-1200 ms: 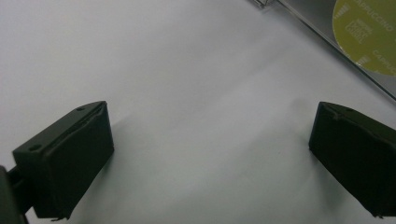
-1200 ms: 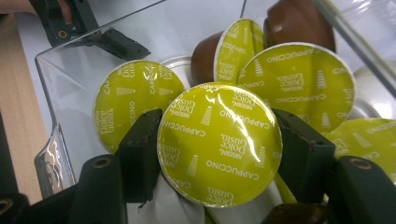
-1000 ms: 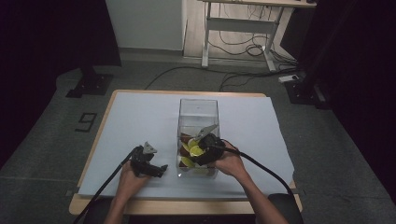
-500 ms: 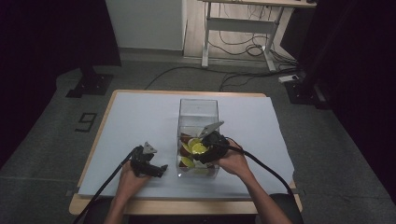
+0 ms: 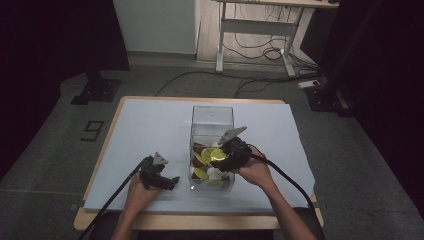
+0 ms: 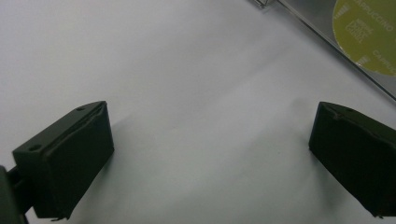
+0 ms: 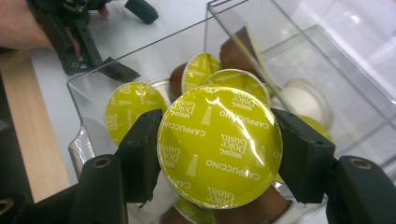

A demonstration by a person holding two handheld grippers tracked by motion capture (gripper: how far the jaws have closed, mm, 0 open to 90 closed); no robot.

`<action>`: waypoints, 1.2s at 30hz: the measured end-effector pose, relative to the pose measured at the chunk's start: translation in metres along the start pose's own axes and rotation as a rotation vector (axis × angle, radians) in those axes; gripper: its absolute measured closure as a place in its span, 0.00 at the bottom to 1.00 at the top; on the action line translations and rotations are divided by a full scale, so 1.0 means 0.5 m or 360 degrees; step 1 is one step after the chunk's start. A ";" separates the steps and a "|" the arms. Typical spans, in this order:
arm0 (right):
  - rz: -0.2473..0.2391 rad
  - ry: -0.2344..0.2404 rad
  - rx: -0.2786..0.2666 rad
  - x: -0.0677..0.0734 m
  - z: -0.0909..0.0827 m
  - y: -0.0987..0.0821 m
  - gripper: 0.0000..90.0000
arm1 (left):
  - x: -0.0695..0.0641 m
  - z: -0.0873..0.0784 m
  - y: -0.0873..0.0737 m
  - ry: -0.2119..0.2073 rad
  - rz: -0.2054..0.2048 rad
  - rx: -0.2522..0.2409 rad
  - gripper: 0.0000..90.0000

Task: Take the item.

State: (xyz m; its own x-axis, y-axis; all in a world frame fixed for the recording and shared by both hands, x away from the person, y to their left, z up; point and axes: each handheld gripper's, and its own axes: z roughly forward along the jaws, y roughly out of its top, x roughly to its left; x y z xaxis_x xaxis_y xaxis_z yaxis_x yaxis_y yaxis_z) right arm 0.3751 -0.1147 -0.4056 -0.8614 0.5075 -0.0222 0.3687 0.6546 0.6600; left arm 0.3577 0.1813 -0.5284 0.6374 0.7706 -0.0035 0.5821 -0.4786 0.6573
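While a yellow-lidded capsule [image 7: 219, 147] is clamped between the two black jaws of the right gripper [image 7: 219, 154], it is held over the near end of the clear plastic box [image 5: 212, 115], as is seen in the high view at [image 5: 218, 155]. The jaws are pressed against opposite edges of the round foil lid, which is printed with the word "CAPPUCCINO" and is turned towards the camera in the right gripper view. Under the held capsule, more capsules [image 7: 135, 109] are seen lying loose in the box: several with yellow lids, some brown-bodied, and a white one [image 7: 303, 100] against the far wall. In the high view the box is seen standing lengthwise near the middle of the white sheet [image 5: 150, 125] that covers the wooden table [image 5: 95, 222], with the capsules heaped in its near half.

The left gripper [image 5: 167, 181] is held low over the sheet, just beside the box's left wall and apart from it. Its jaws are spread wide, and nothing is gripped between them; bare white sheet is seen in the gap in the left gripper view. At the top right corner of that view, part of a yellow capsule lid [image 6: 369, 32] is seen through the box's wall. A black cable is trailed from each gripper back towards the table's near edge.
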 end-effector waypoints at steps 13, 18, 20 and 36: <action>0.0031 -0.0100 0.0003 -0.021 -0.031 -0.008 0.42 | 0.000 0.000 0.000 0.0000 0.0000 0.0000 0.00; 0.0051 -0.0130 -0.0008 -0.030 -0.044 -0.014 0.42 | 0.000 0.000 0.000 0.0000 0.0000 0.0000 0.00; 0.0061 -0.0140 -0.0006 -0.034 -0.048 -0.017 0.42 | 0.000 0.000 0.000 0.0000 0.0000 0.0000 0.00; 0.0140 -0.0238 -0.0024 -0.071 -0.075 -0.048 0.42 | 0.000 0.000 0.000 0.0000 0.0000 0.0000 0.00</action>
State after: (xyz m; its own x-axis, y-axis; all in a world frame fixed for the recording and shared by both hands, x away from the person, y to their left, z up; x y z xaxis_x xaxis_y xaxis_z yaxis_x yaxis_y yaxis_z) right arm 0.3838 -0.1697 -0.3924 -0.7638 0.6411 -0.0747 0.4341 0.5959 0.6756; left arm 0.3577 0.1813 -0.5284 0.6373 0.7706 -0.0037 0.5824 -0.4785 0.6571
